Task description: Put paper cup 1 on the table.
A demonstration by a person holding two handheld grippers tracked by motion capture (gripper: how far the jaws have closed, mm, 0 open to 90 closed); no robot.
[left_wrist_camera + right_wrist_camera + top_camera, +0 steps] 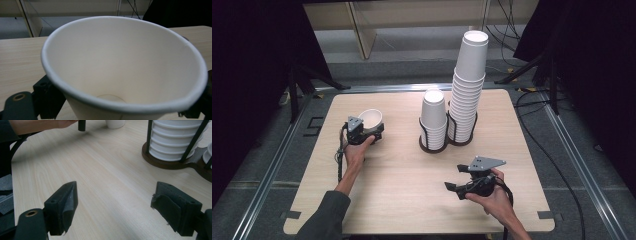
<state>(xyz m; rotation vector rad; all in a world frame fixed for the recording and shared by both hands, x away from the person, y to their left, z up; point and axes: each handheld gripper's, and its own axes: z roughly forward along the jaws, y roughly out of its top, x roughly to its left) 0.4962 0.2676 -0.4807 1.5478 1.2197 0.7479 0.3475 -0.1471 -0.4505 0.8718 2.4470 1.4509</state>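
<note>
On the pale wooden tabletop (402,170), the left gripper (371,131) has its fingers closed around a white paper cup (371,120) standing upright at the left. The right gripper (455,178) hovers near the front edge, fingers (62,205) spread wide and empty, near two cup stacks in a dark wire holder (447,142).

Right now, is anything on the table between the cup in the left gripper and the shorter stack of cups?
Nothing visible. Bare table lies between the cup in the left gripper and the shorter stack. The right gripper sits nearer the person, off that line.
</note>
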